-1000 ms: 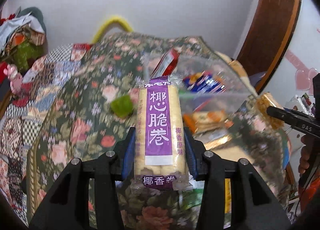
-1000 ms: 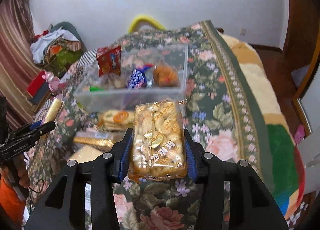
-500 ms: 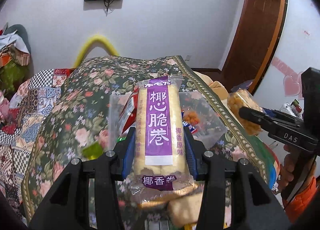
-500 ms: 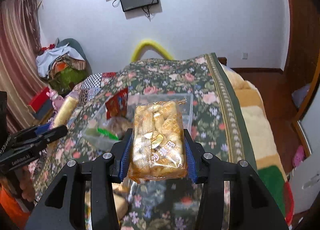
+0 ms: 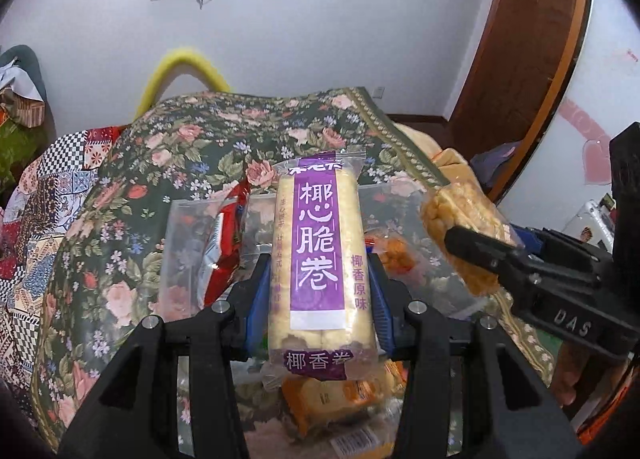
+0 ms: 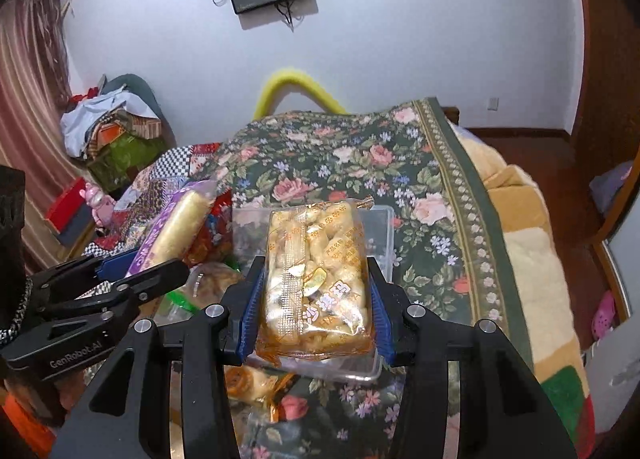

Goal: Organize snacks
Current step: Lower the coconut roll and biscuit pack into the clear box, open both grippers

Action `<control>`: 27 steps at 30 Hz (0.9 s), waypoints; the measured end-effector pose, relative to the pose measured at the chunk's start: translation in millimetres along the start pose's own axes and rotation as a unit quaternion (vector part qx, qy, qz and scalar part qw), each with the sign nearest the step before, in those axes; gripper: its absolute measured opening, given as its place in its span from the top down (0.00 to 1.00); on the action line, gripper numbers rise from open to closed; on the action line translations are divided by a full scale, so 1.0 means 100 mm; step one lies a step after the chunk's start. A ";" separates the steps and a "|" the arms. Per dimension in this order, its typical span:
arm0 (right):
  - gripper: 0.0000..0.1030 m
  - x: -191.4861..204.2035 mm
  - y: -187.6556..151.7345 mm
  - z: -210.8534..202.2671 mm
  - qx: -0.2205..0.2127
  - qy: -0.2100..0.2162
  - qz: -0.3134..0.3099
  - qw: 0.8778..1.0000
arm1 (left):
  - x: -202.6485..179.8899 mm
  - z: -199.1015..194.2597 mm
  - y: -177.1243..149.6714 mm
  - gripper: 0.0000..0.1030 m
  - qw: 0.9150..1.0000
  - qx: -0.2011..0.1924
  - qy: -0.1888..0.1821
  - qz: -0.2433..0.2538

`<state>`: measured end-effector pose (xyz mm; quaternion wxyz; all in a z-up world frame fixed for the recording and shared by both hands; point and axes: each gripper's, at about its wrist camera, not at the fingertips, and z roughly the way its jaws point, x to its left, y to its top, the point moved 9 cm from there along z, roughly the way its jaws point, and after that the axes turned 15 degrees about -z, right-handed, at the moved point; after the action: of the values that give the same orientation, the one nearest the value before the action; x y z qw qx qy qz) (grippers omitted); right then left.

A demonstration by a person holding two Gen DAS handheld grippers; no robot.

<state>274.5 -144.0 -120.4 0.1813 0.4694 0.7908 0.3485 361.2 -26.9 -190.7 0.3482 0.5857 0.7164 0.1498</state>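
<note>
My left gripper (image 5: 318, 291) is shut on a long pale roll pack with a purple label (image 5: 320, 259), held over the clear plastic box (image 5: 180, 251). My right gripper (image 6: 314, 299) is shut on a clear pack of golden puffed snacks (image 6: 316, 279), held over the same box (image 6: 380, 235). Each gripper shows in the other view: the right one with its pack (image 5: 464, 239), the left one with its roll pack (image 6: 176, 231). The box holds a red packet (image 5: 224, 243) and other snacks.
The box stands on a bed with a dark floral cover (image 6: 360, 163). Loose orange and yellow snack packs (image 5: 336, 399) lie on the cover in front of the box. A wooden door frame (image 5: 532, 59) is at the right, a clothes pile (image 6: 112, 119) at the left.
Both grippers have risen and drawn closer together over the box, each still holding its pack. The views have tilted up toward the wall.
</note>
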 end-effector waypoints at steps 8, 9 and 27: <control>0.58 0.01 -0.11 0.31 0.034 0.012 0.000 0.999 | 0.06 0.35 -0.03 0.56 1.000 0.022 0.011 0.001; 0.58 0.01 -0.12 0.33 0.035 0.013 -0.002 0.999 | 0.07 0.38 -0.04 0.56 1.000 0.025 0.011 0.001; 0.54 -0.03 -0.14 0.27 0.049 -0.001 -0.009 0.999 | 0.01 0.02 -0.11 0.55 1.000 0.015 -0.003 0.017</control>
<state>283.5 -140.5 -148.9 0.1619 0.4713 0.8107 0.3072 354.3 -29.4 -199.8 0.3389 0.6030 0.7078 0.1434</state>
